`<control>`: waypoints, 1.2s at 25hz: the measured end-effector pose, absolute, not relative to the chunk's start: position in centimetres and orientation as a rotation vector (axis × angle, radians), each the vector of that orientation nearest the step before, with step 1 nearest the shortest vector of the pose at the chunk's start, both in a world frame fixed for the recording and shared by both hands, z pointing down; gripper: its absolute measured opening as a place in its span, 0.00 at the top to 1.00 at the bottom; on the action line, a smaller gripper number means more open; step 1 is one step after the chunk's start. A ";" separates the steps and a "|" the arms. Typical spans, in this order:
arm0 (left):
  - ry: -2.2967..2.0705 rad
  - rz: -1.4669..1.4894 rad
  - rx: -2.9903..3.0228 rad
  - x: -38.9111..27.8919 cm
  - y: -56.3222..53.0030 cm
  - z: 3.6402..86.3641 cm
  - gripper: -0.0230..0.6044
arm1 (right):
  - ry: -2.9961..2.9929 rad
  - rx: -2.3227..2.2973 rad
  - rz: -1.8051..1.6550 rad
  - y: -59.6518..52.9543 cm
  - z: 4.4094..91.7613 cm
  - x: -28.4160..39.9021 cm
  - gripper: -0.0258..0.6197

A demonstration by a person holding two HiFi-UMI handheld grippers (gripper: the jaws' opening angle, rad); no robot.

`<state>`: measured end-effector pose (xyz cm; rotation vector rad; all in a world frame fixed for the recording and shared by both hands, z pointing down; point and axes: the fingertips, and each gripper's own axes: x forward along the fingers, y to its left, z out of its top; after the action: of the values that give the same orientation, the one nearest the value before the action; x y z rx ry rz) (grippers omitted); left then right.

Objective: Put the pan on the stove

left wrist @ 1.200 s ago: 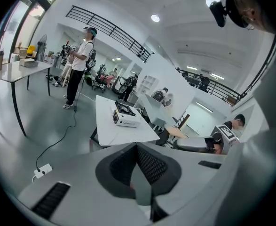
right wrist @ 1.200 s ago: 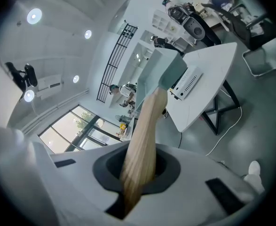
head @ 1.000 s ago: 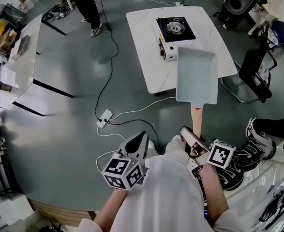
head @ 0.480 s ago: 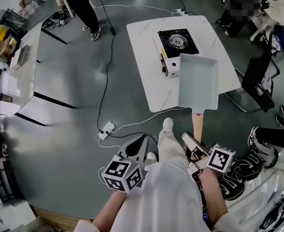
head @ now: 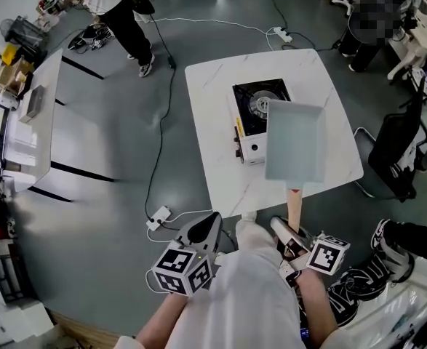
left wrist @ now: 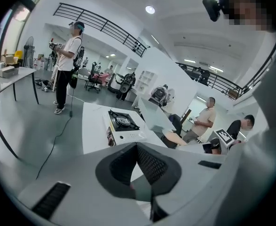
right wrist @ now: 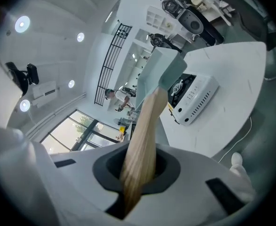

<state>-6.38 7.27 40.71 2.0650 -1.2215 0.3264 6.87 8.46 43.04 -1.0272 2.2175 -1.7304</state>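
I hold a pale rectangular pan [head: 294, 140] in the air by its wooden handle [head: 294, 206], with my right gripper [head: 289, 240] shut on the handle's near end. The pan hangs over the white table [head: 213, 100], overlapping the right edge of the black-topped portable stove [head: 257, 104]. In the right gripper view the handle [right wrist: 142, 140] runs up from my right gripper [right wrist: 137, 173] to the pan [right wrist: 159, 76], with the stove [right wrist: 194, 95] beyond. My left gripper [head: 202, 233] is held low by my body, shut and empty; its view shows my left gripper [left wrist: 138, 149] and the stove [left wrist: 122, 121].
A cable and power strip [head: 158, 215] lie on the grey floor left of the table. A long white bench [head: 35, 115] stands at the far left. A person [head: 122, 13] stands at the back left. A black chair [head: 402, 151] is right of the table.
The table and stove have come closer to me. The pan, carried forward, now overlaps the stove's right side instead of the table's near edge. Both grippers keep their state.
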 end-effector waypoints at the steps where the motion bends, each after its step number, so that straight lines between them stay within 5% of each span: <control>1: -1.227 0.329 2.057 -5.9 6.1 40.8 0.96 | 2.227 -1.015 -1.734 7.2 43.0 7.3 0.93; 30: -1.210 0.374 2.016 -3.0 -7.9 43.1 0.96 | 2.366 -0.919 -1.853 -7.8 47.9 7.9 0.93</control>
<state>-2.97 -7.86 43.10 2.0163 -1.2100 0.3737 7.90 -7.77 47.85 -0.9192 2.3662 -1.8525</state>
